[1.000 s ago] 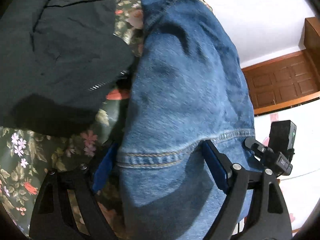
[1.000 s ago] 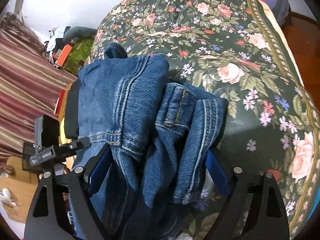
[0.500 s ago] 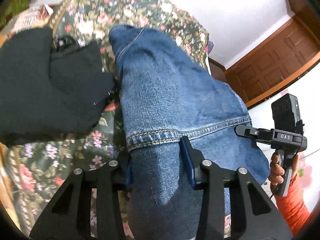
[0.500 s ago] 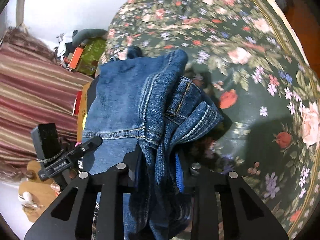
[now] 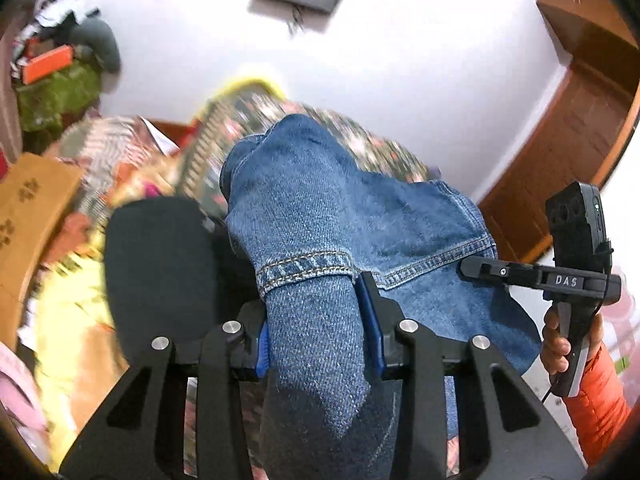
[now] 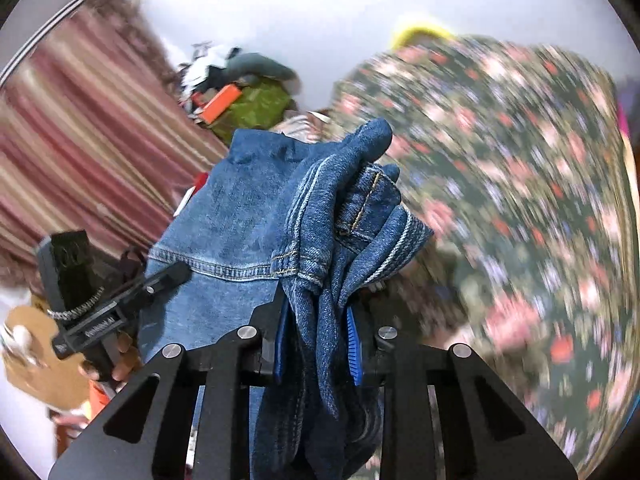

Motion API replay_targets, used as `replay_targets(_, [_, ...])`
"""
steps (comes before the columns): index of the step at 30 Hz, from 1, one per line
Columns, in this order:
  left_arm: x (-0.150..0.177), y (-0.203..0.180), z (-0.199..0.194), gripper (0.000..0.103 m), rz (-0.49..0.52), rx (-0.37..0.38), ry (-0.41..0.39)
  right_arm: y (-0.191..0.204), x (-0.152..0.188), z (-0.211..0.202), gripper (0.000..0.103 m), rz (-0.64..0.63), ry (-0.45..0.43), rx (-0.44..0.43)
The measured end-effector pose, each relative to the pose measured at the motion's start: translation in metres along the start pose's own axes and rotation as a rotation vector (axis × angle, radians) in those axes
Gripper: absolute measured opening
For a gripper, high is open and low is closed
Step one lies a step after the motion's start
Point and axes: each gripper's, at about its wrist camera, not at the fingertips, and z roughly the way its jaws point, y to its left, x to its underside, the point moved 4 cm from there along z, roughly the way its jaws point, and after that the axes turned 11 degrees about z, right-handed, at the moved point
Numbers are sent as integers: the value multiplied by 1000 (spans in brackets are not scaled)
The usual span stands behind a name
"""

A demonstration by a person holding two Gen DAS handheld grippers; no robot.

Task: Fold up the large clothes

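Both grippers angled downward — fingers (image 5: pixel 370 316) clamping lifted jeans (image 5: pixel 320 216).

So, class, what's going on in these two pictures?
A person holds a handheld gripper in each hand and is handling a pair of blue jeans. The left gripper has its jaws clamped on a bunched part by the hem, and the right gripper has its jaws clamped on gathered folds by the seams. Both pairs of jaws have just been closing on the denim. The jeans are raised over the floral bedspread, with a black garment beside them.
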Motion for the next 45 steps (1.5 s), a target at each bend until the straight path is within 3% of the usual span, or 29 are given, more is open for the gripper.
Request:
replay_targets(4, [-13,41,-20,37,-16,-65,-57,35,-23,36,21,-87,-18,-7])
replay_targets(8, [-15,89,-12,37,-38,-137,-60,47,-37,87,21,-110,-18,-17])
replay_targets(12, [9,132,26,37,-81,-223,11,33,-35,155,21,-72,35,11])
replay_targets(14, [30,153,55,37,-102,-256,78,14,-24,201,21,-44,98,69])
replay_targets(15, [49,168,80,37,-118,-282,158,6,-19,217,21,-39,129,100])
replay_targets(17, [73,183,104,46,-117,-326,227,-13,-7,245,22,-29,161,171])
replay_targets(18, [81,185,108,52,-86,-356,214,-24,-2,255,23,-10,168,168])
replay_targets(20, [84,176,105,53,-3,-381,173,-33,-4,254,26,19,159,141])
replay_targets(24, [81,161,101,53,73,-444,209,-32,-3,239,30,-34,167,176])
replay_targets(31, [75,140,62,53,67,-479,202,-6,16,165,31,-82,74,187])
replay_targets(35, [62,102,7,53,104,-511,111,22,20,112,31,-128,-16,144])
replay_targets(40, [45,40,-82,53,144,-535,-84,68,33,37,31,-218,-173,72])
replay_targets(45, [45,-22,-161,53,187,-541,-276,116,72,-49,31,-340,-365,-8])
